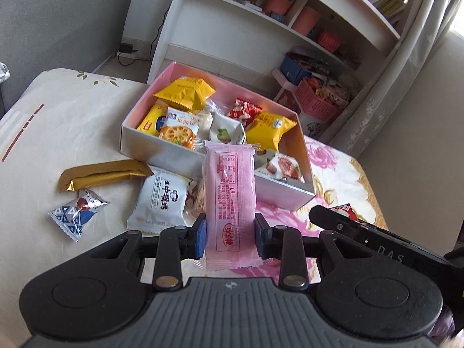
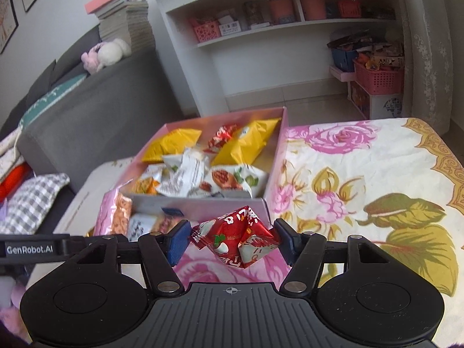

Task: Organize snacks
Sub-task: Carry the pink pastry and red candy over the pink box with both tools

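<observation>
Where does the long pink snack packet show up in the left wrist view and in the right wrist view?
Left wrist view: the pink packet stands centre frame, clamped in the left gripper, in front of the pink box.
Right wrist view: only its edge shows at lower left, beside the box's near corner.
Shared landmark: the pink box of snacks.

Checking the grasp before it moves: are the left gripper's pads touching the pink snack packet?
Touching. In the left wrist view both blue pads of the left gripper press the sides of the pink snack packet, no gap showing.
</observation>
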A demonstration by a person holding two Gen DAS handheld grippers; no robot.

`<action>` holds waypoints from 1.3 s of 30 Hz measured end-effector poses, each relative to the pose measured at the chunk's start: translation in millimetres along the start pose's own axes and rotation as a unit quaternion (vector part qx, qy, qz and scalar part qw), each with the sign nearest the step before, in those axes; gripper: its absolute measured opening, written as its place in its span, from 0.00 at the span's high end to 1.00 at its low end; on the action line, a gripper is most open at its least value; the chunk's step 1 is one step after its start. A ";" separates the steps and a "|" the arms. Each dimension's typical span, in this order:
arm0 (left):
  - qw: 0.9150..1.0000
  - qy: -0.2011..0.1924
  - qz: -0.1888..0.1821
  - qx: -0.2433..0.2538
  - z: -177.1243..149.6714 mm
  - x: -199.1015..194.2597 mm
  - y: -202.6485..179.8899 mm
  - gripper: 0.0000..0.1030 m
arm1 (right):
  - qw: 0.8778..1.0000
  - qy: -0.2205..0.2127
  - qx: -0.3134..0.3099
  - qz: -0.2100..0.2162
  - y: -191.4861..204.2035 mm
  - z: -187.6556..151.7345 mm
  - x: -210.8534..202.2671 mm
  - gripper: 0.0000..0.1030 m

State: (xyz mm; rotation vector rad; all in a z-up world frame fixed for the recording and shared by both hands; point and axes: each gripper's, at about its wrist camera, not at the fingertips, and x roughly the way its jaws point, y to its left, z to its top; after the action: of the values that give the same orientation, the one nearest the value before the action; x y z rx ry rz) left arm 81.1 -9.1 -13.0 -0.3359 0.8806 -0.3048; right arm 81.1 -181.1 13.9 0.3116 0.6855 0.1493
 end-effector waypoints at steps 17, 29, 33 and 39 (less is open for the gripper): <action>0.996 -0.022 0.030 0.077 75.0 50.4 -18.1 0.71 | 0.966 -0.025 0.252 0.052 -48.2 43.5 39.6 0.39; 0.996 -0.027 0.040 0.074 100.6 96.3 -18.8 0.71 | 0.964 -0.019 0.260 0.061 -51.6 55.7 73.8 0.37; 0.996 -0.035 0.027 0.074 104.2 106.1 -14.0 0.71 | 0.962 -0.013 0.264 0.067 -51.6 55.6 82.3 0.37; 0.997 -0.045 -0.008 0.070 100.7 112.6 -8.4 0.68 | 0.966 -0.012 0.251 0.068 -47.2 56.6 87.1 0.31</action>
State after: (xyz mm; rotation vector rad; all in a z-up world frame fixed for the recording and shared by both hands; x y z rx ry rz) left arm 227.2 -44.9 -28.4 -0.2250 0.7643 -0.3622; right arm 185.7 -218.2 -12.4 0.8469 0.6712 0.0998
